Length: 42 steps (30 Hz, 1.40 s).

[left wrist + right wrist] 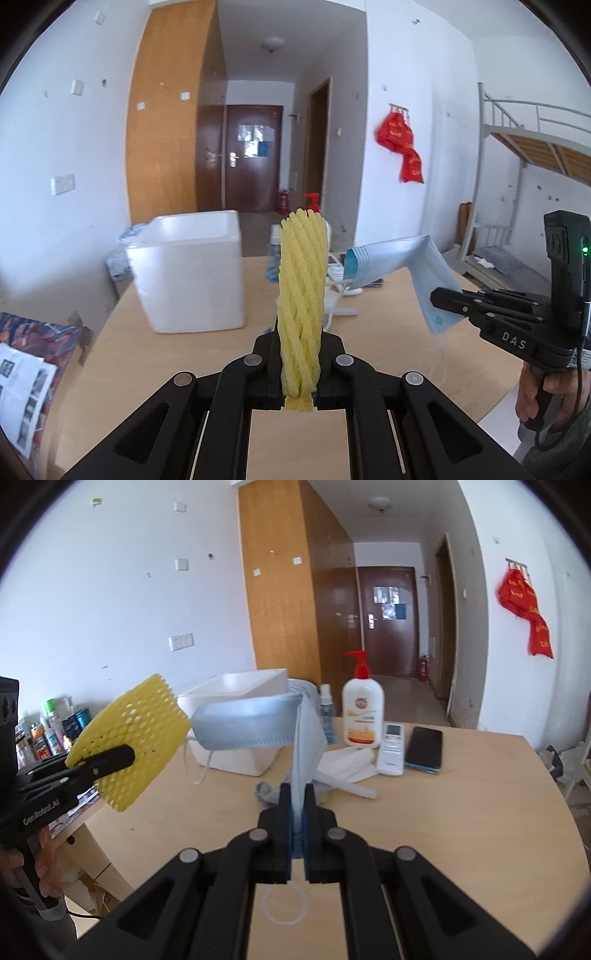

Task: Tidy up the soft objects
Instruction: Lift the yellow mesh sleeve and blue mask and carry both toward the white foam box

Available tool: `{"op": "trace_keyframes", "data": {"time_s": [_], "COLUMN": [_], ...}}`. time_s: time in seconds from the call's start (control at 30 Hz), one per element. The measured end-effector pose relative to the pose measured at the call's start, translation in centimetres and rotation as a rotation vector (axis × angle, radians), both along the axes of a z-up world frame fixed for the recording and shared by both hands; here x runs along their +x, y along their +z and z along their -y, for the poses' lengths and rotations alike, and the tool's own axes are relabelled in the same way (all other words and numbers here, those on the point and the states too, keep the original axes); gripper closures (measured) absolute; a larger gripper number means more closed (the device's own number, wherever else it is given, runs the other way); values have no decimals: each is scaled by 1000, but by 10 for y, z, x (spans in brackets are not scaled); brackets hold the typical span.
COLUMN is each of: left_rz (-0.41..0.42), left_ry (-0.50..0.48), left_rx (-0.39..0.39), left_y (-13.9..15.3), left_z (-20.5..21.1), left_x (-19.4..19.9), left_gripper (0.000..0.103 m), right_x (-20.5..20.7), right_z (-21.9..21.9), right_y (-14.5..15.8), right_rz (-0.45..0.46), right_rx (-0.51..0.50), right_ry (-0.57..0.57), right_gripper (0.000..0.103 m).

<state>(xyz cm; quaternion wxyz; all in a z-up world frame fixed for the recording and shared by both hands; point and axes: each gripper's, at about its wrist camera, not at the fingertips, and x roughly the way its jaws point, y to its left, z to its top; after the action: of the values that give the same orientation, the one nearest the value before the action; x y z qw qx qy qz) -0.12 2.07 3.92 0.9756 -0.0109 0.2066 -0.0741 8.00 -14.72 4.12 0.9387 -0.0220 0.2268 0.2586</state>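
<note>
Item one: my left gripper (299,363), jaws clamped on a yellow foam net sleeve (302,295), held upright above the wooden table (388,332).

Item two: my right gripper (297,814), jaws pinched on a blue face mask (258,722), also held off the table, its ear loop dangling below.

Both items sit near the white foam box (188,269). On the table behind: lotion pump bottle (362,709), remote control (392,749), phone (424,749).

Left gripper (298,354), right gripper (297,812): jaws clamped, raised.
</note>
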Motion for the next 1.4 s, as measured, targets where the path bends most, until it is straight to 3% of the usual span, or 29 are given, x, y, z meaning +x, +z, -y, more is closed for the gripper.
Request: {"op": "trace_keyframes", "data": {"time_s": [0.4,0.8,1.4], "left_rz": [14,9,10], "left_ry": [106,151,175], "left_rx": [3,-2,-4], "left_y": [2,0,19], "left_z": [-30,-44,-69], "left_x": [-27,-32,20], "left_gripper": [94,94,94], "right_x": [-8,-4,33], "right_z": [-37,-55,-85], "right_y": [1,2,35], "right_rz": [7,-1,33], "right_rx": [-4,-11,-30], "right_ry": [100,138,144], "right_gripper": [97,97,97]}}
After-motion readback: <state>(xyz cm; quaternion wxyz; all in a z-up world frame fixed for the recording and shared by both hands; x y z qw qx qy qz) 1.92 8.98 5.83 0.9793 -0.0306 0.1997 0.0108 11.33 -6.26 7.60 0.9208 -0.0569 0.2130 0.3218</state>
